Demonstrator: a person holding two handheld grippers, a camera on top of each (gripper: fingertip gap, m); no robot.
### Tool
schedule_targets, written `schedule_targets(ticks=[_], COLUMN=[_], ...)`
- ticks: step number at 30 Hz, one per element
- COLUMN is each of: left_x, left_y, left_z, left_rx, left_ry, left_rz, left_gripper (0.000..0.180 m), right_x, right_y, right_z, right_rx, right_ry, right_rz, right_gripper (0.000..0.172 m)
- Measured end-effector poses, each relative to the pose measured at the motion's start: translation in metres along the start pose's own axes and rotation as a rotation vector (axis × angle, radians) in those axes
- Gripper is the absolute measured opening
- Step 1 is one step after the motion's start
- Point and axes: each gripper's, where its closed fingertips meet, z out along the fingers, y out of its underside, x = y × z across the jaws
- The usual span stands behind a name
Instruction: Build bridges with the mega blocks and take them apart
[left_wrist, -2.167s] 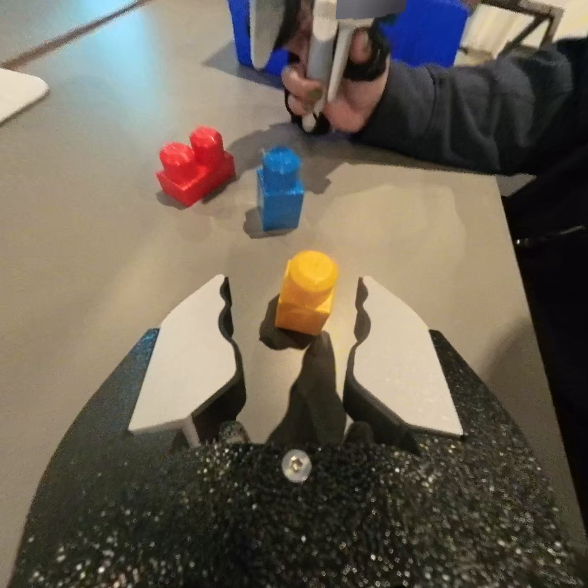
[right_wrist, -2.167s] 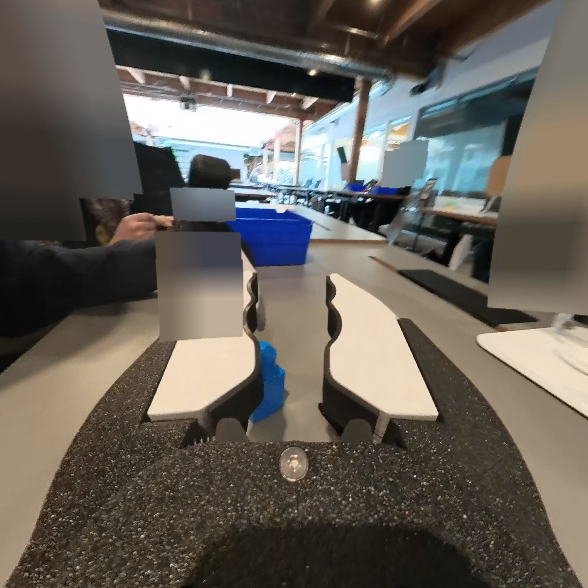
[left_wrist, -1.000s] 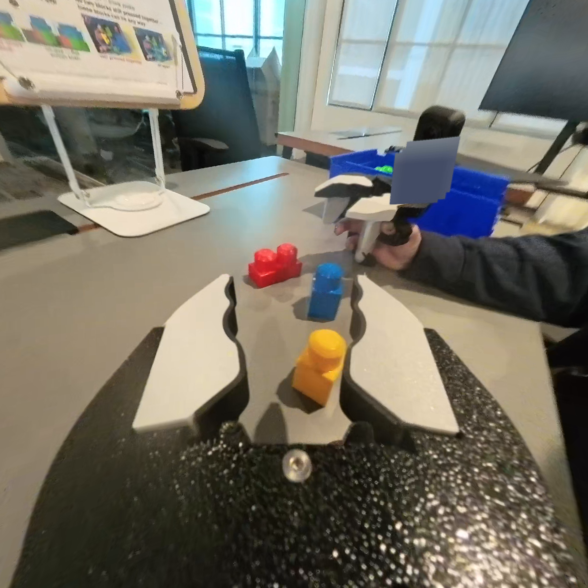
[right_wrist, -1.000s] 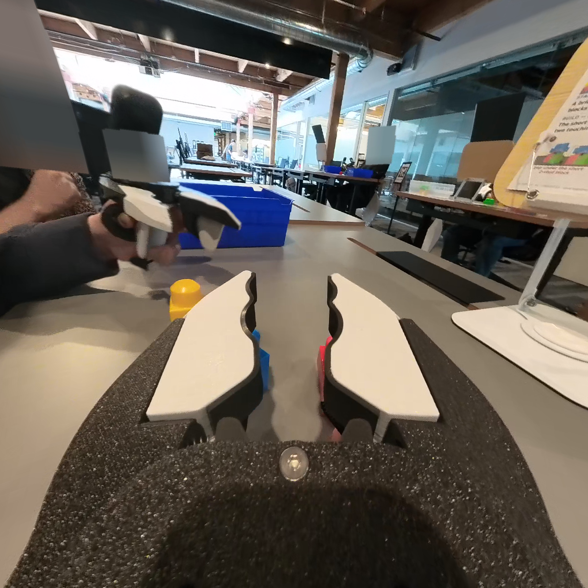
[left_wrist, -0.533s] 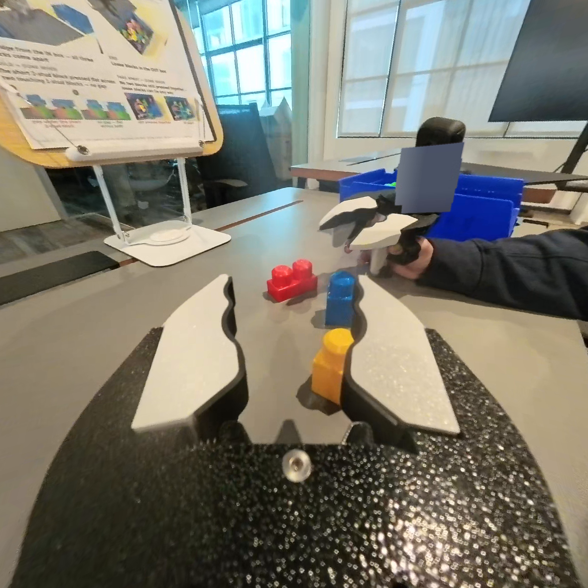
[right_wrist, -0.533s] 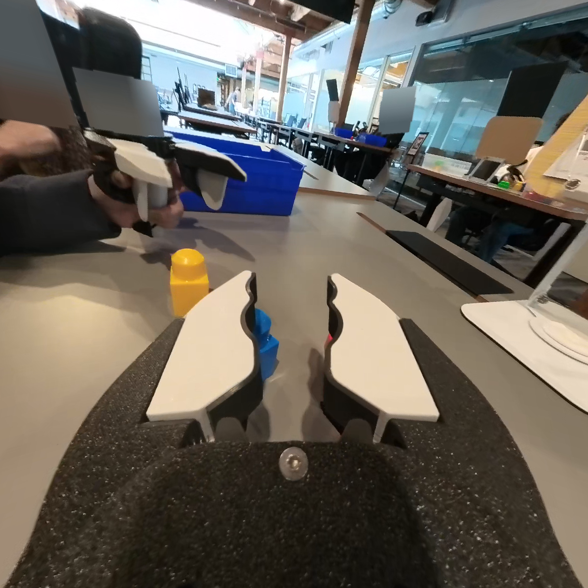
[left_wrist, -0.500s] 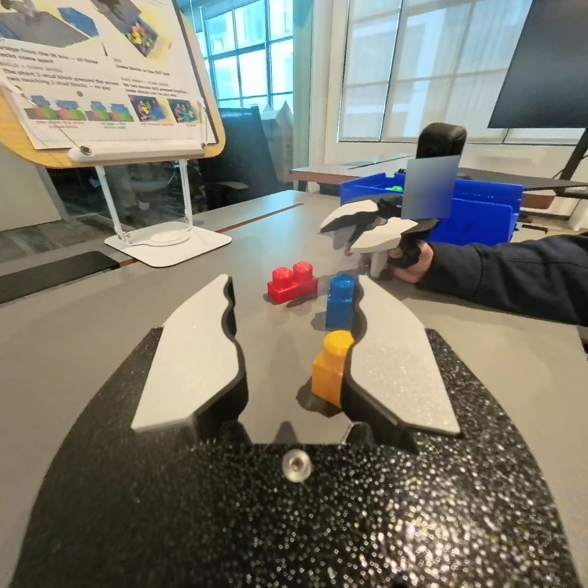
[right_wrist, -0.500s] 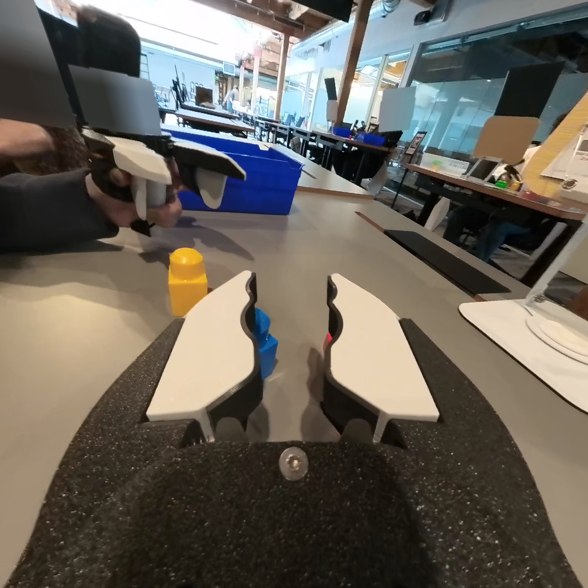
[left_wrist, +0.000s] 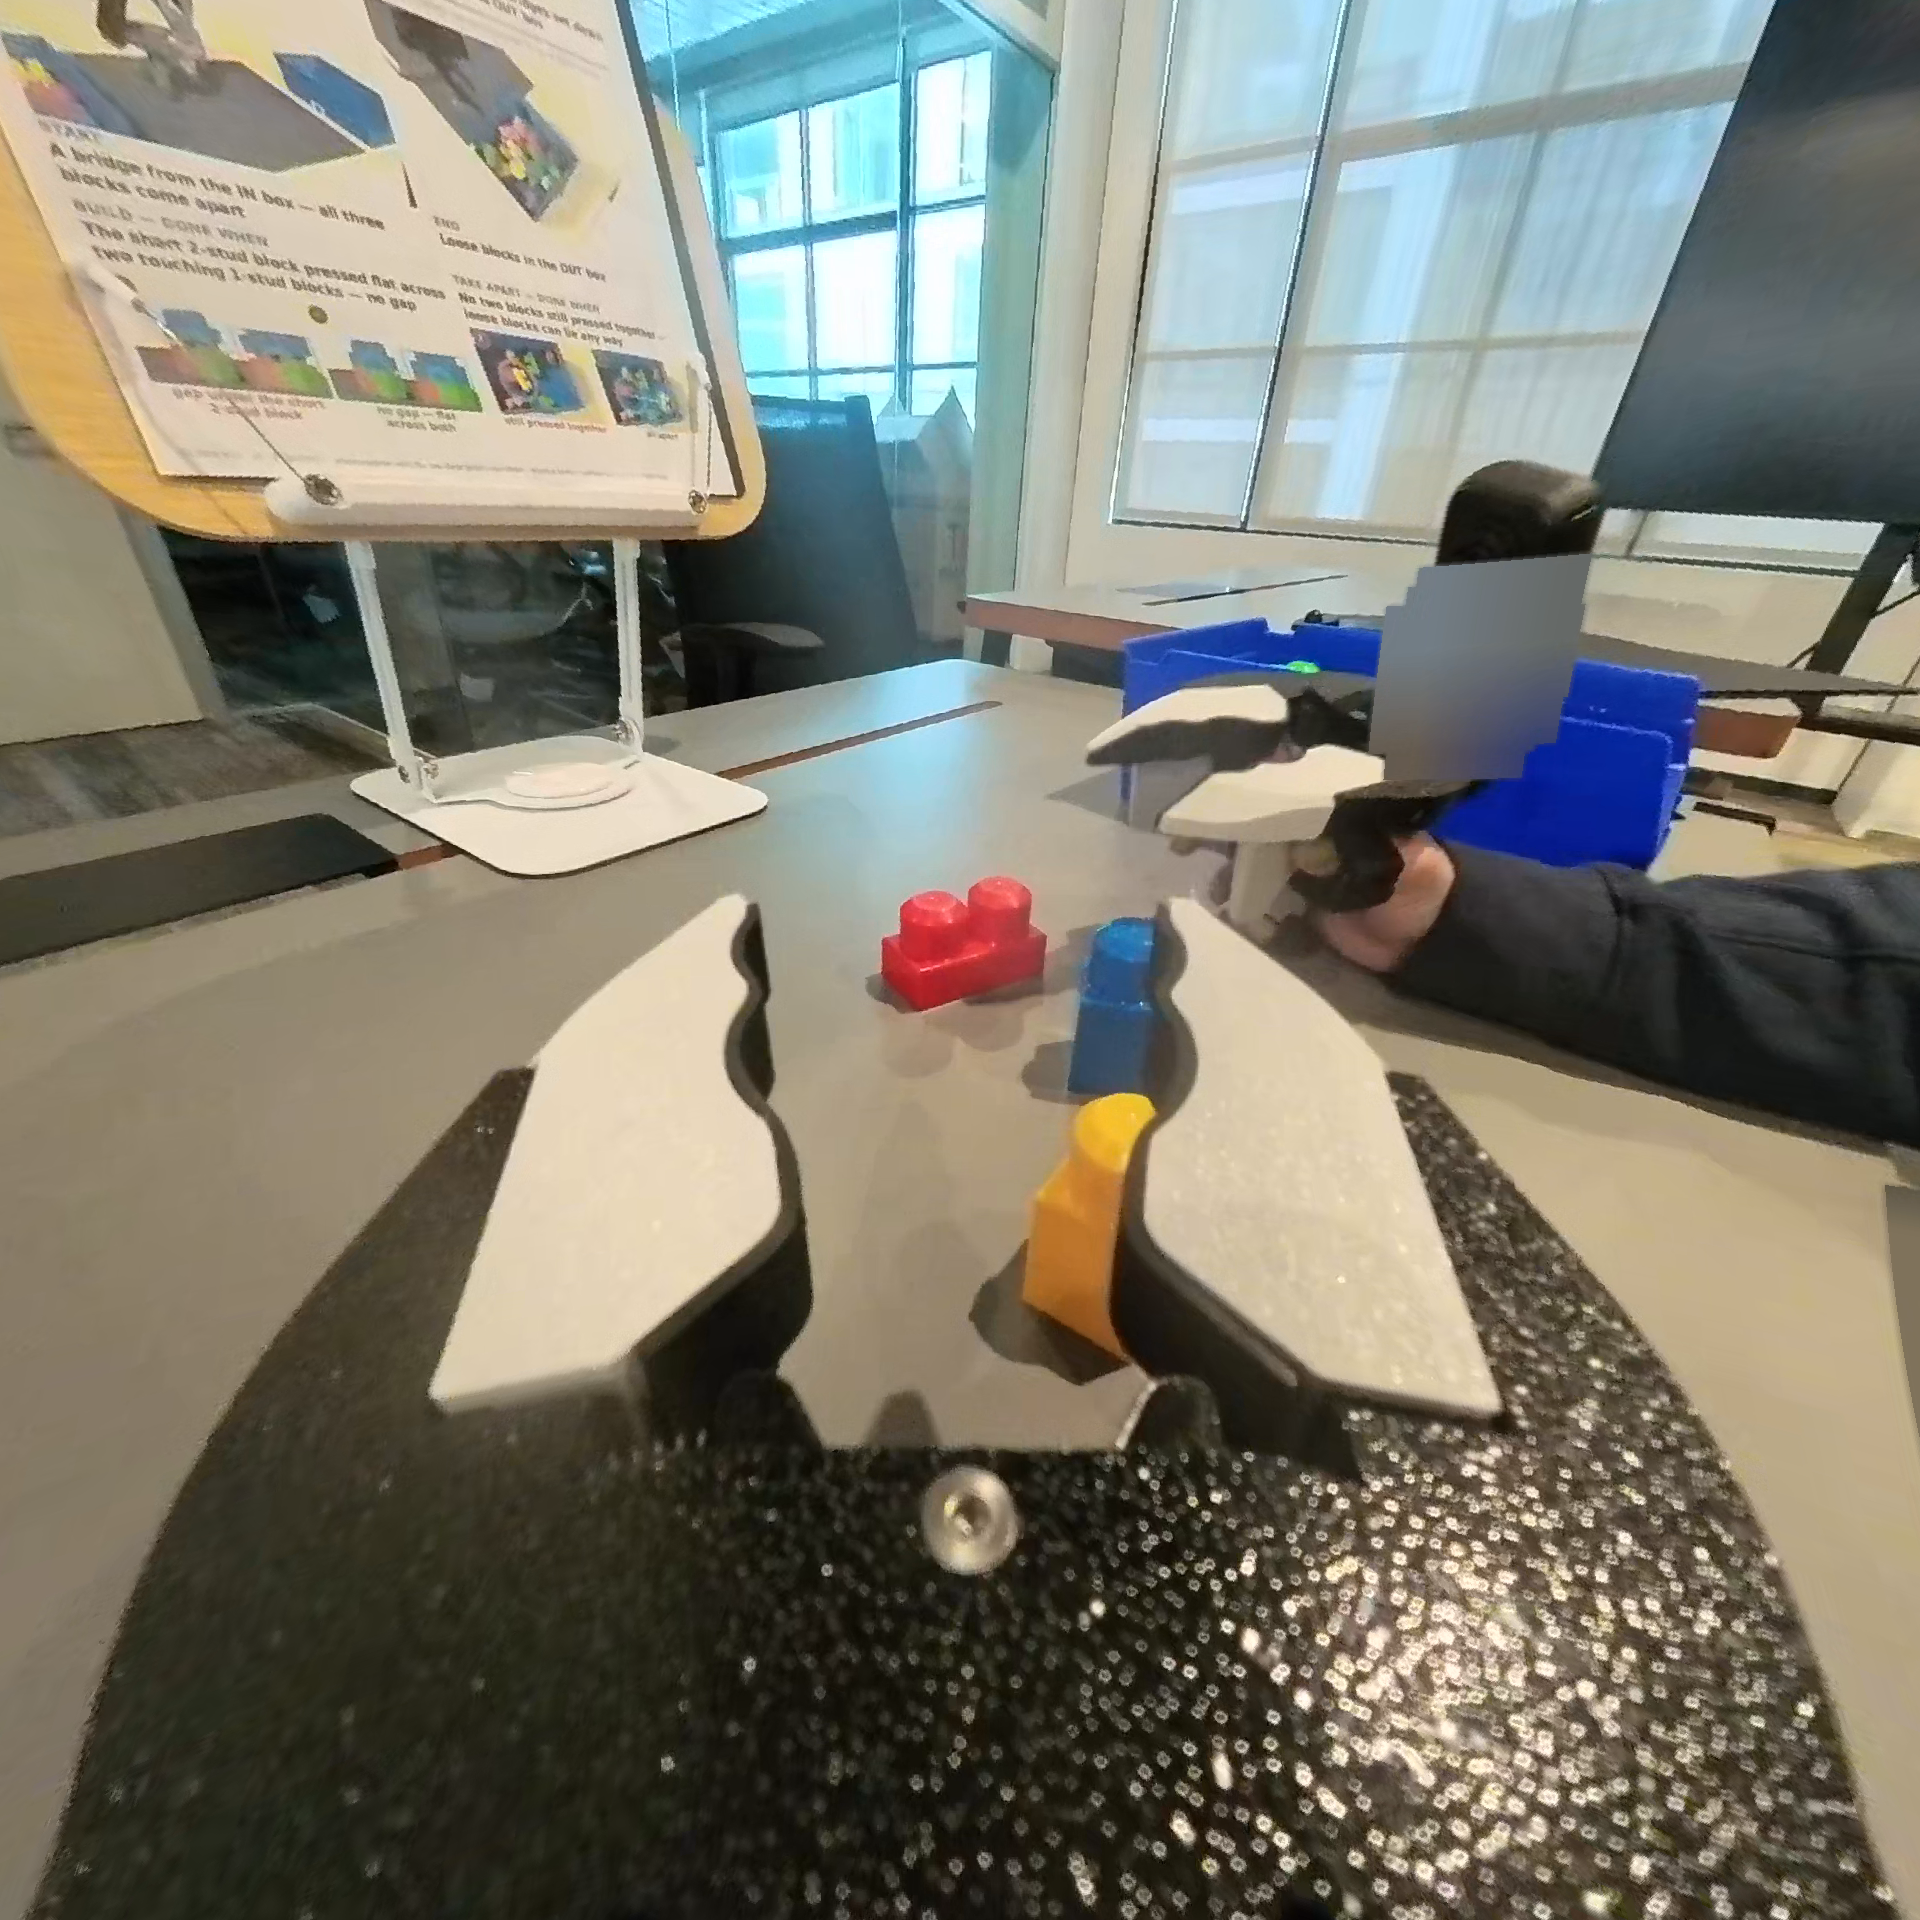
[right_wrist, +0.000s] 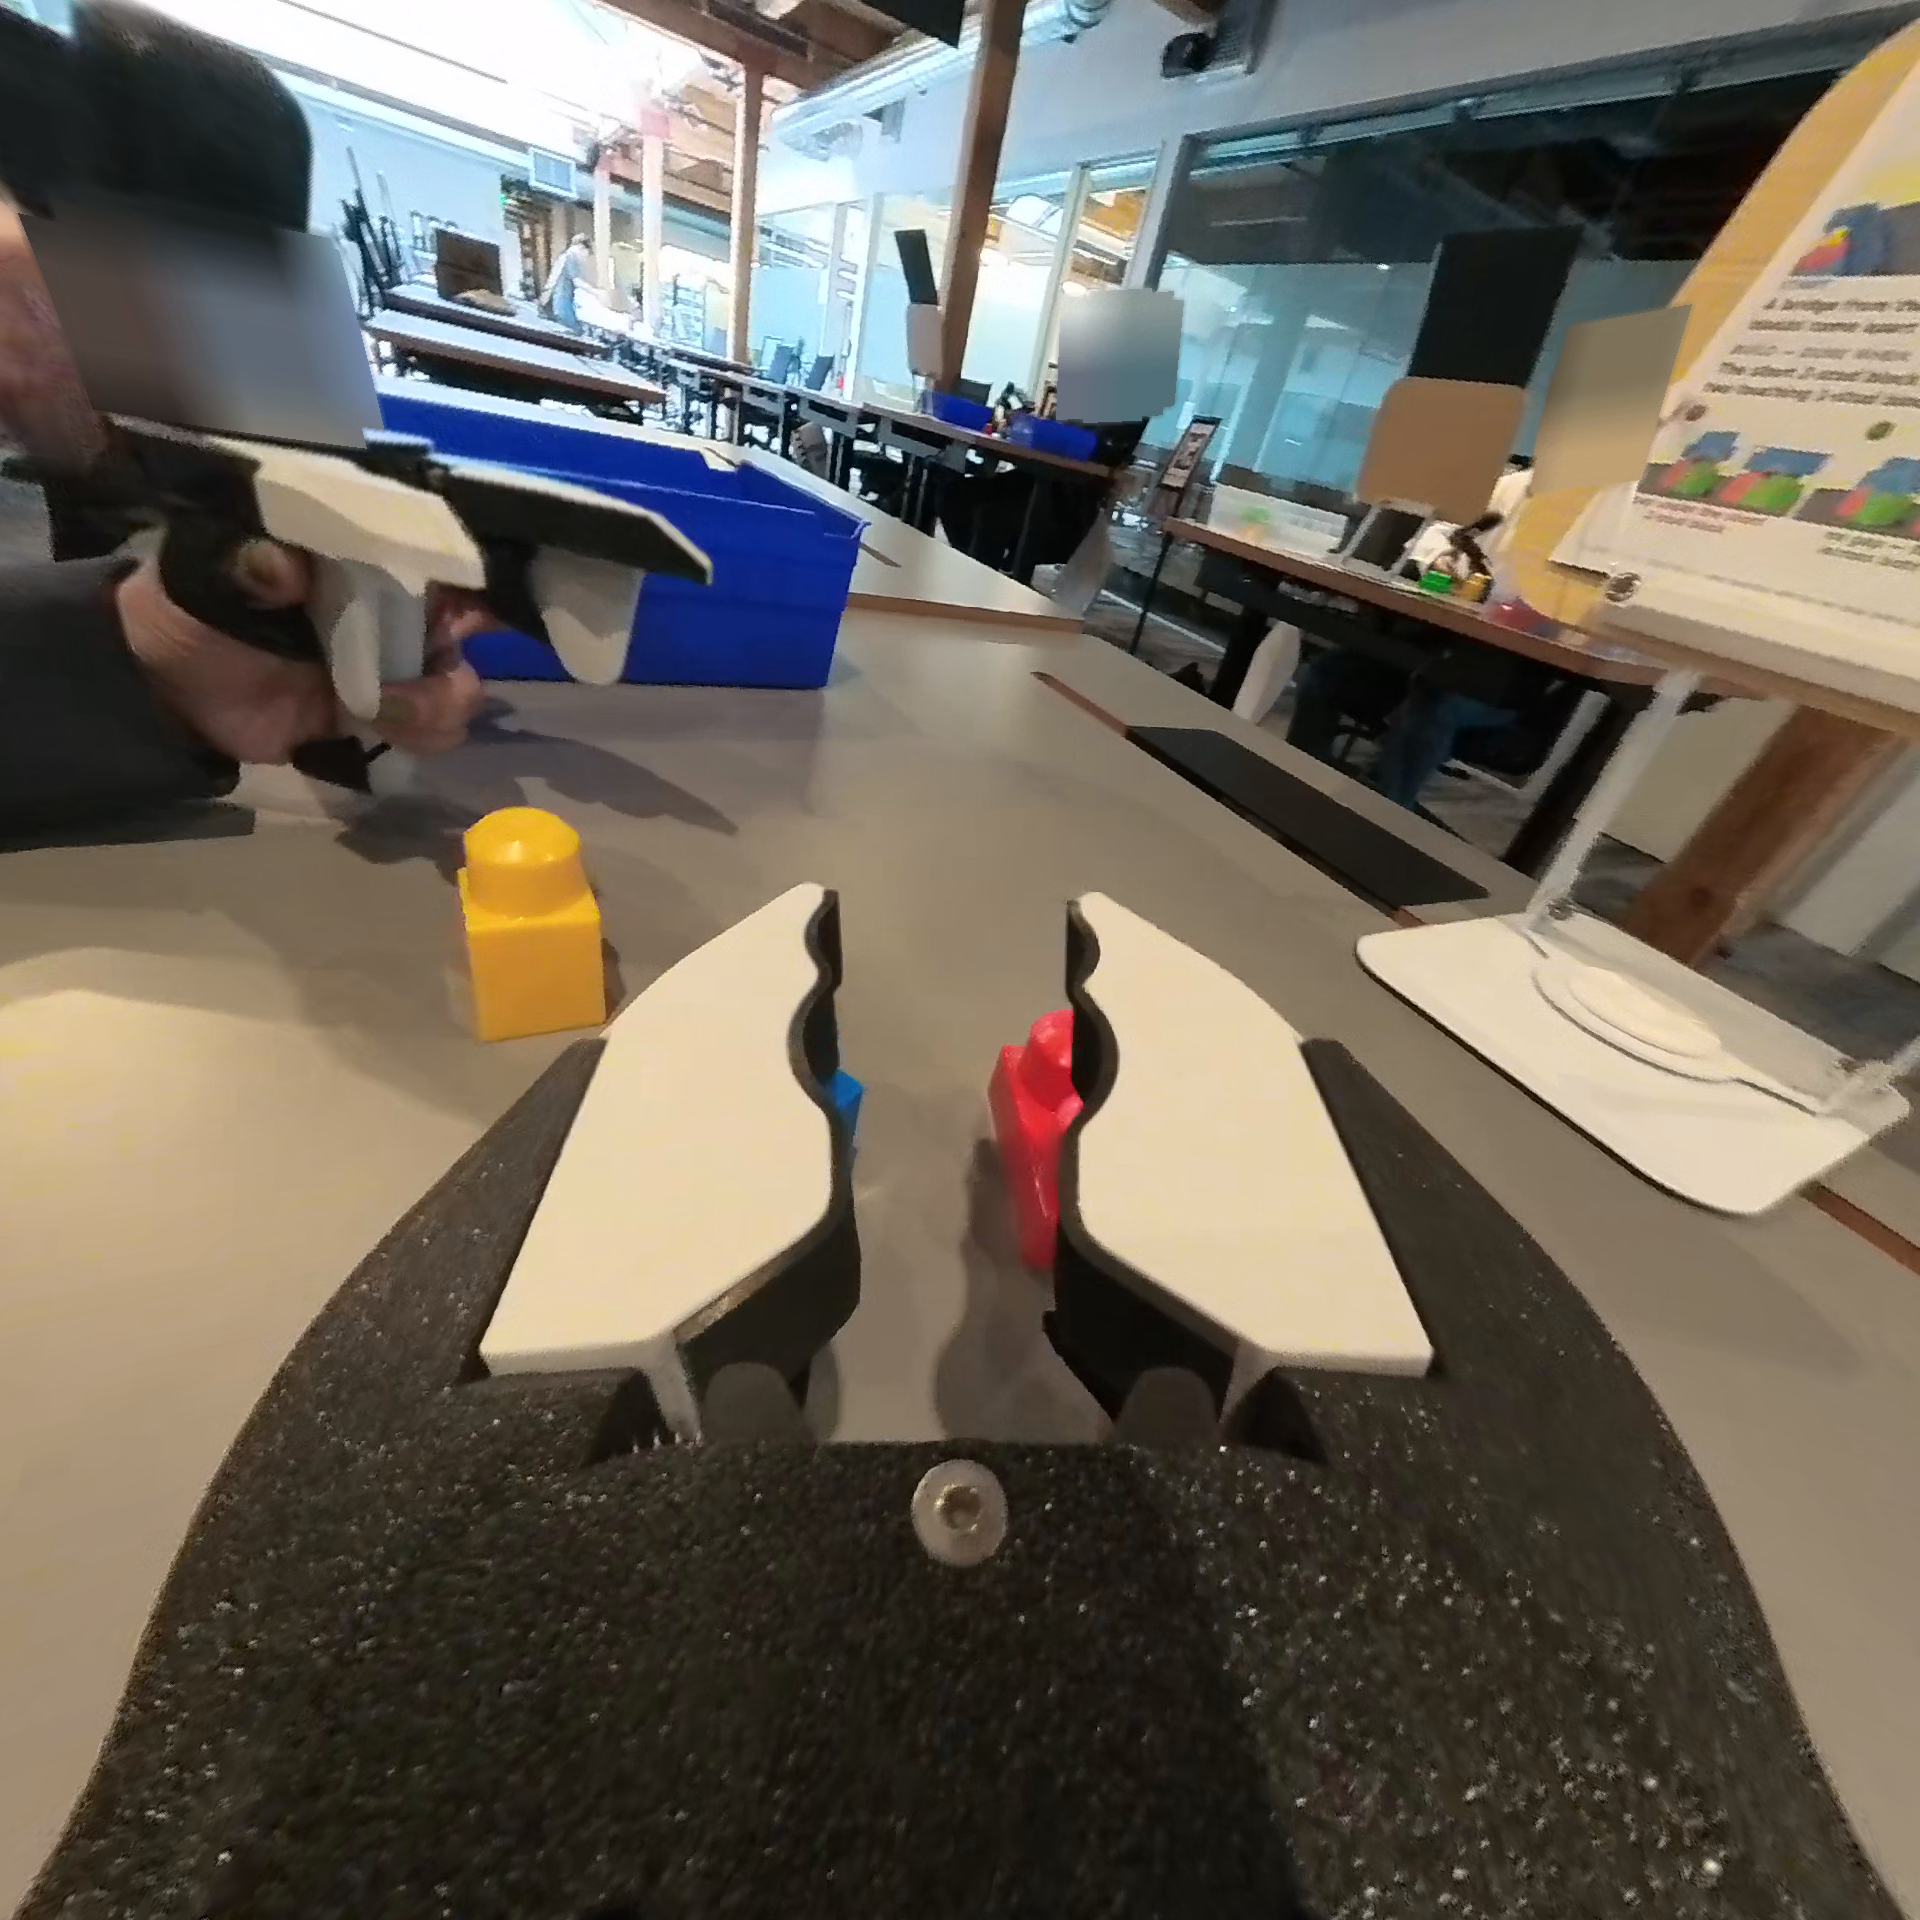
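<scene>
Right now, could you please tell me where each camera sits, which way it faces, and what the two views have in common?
Left wrist view: on the left gripper, low over the grey table, looking past its open jaws at the yellow block, blue block, red block; the right gripper and a sleeve show beyond.
Right wrist view: on the right gripper, facing down the table; the left gripper and a hand show at left.
Shared: the three blocks, blue bin, sign stand.
</scene>
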Motion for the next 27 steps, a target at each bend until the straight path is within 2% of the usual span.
schedule_targets(ticks=[5,12,15,21,27], left_x=[0.007,0.016,0.009,-0.018,-0.043], left_y=[0.006,0.012,0.013,0.010,0.013], left_z=[0.004,0.009,0.009,0.003,-0.006], left_rx=[-0.034,-0.087,-0.101,-0.103,-0.112], left_ry=[0.023,0.027,-0.046,-0.231,-0.383], left_rz=[0.035,0.113,0.158,0.170,0.153], left_gripper=[0.070,0.070,0.070,0.069,0.067], right_x=[0.006,0.002,0.005,0.027,0.031], right_y=[-0.002,0.006,0.008,0.017,0.013], right_z=[-0.010,-0.004,0.000,-0.001,-0.007], right_rx=[0.014,-0.046,-0.069,-0.121,-0.088], right_ry=[0.062,0.045,0.067,0.217,0.258], right_rz=[0.024,0.001,0.014,0.087,0.052], right_gripper=[0.041,0.041,0.042,0.042,0.038])
